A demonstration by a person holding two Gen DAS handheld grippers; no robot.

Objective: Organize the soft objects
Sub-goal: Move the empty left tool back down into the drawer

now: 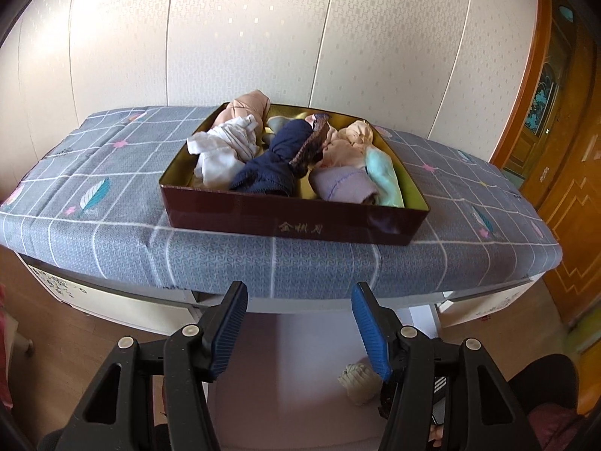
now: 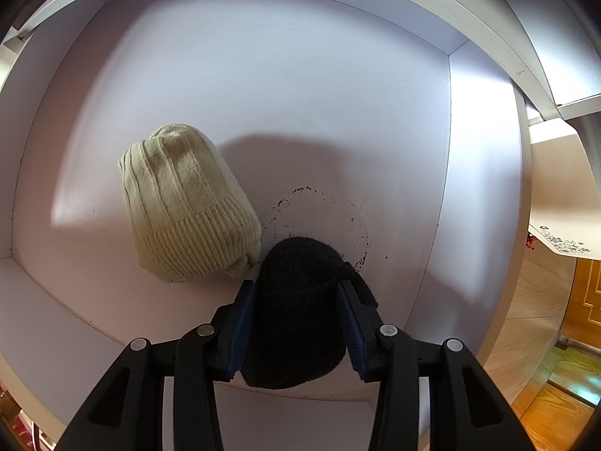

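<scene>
In the right wrist view, my right gripper (image 2: 296, 293) is inside a white drawer (image 2: 300, 94), its blue pads on either side of a black knit hat (image 2: 296, 308) and touching it. A cream ribbed knit hat (image 2: 188, 210) lies just left of it on the drawer floor. In the left wrist view, my left gripper (image 1: 299, 297) is open and empty, below the front edge of a bed. A dark red box (image 1: 296, 221) on the bed holds several rolled soft garments: white (image 1: 225, 150), navy (image 1: 278, 161), lilac (image 1: 342, 184), mint (image 1: 383, 176).
The bed has a grey checked sheet (image 1: 112, 225). The cream hat (image 1: 357, 379) shows in the open drawer below the left gripper. A wooden door (image 1: 571, 195) stands at the right. Black specks (image 2: 319, 203) dot the drawer floor.
</scene>
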